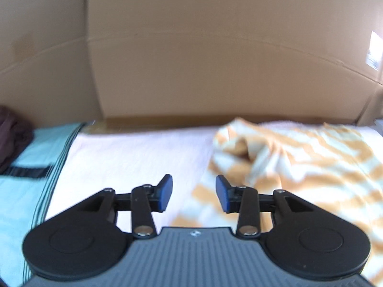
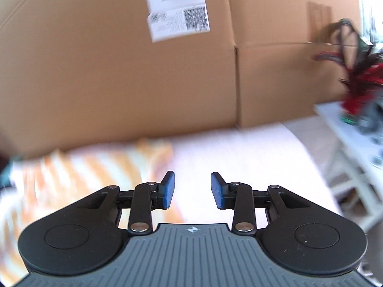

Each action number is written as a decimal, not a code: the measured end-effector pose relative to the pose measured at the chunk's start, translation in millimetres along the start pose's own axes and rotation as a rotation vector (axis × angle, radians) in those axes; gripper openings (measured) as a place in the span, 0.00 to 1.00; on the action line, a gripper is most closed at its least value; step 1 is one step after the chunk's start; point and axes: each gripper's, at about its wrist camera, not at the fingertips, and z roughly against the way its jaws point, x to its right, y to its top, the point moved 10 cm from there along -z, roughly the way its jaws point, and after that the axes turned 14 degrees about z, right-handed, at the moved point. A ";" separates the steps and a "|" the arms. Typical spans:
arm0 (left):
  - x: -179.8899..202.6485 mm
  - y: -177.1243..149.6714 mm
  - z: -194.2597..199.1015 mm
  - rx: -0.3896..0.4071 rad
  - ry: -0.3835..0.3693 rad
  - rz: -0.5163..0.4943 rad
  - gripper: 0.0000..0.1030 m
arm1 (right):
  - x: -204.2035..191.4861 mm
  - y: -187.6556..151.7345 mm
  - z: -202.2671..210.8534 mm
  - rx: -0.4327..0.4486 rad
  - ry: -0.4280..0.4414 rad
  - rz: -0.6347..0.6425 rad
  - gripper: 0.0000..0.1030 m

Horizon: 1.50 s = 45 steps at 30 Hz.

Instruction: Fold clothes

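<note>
We see the striped cloth (image 2: pixel 79 167) all smeared in the right view, and its right side runs off the edge in the left view. A dark cloth (image 1: pixel 12 134) is cut off. The label (image 2: pixel 177 9) is too blurry to read.

Black claw (image 1: pixel 194 195) arms, blue pads (image 2: pixel 167 190)

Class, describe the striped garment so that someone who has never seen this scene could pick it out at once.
Start at the big cardboard box at the back, then drop to the pale pink cover before it. The striped garment lies crumpled there, right of the turquoise cloth and dark garment. Only it has orange and white stripes.
</note>
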 end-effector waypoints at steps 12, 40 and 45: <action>40.4 -93.4 60.2 -0.089 -0.153 0.016 0.59 | -52.8 -85.2 56.9 -0.080 0.054 0.072 0.36; 36.4 -107.2 71.3 -0.057 -0.112 0.124 0.00 | 71.7 -22.6 84.1 0.165 -0.360 -0.103 0.05; 18.6 -100.1 72.2 -0.033 -0.067 0.128 0.04 | 106.2 -40.9 67.8 0.094 -0.512 -0.148 0.12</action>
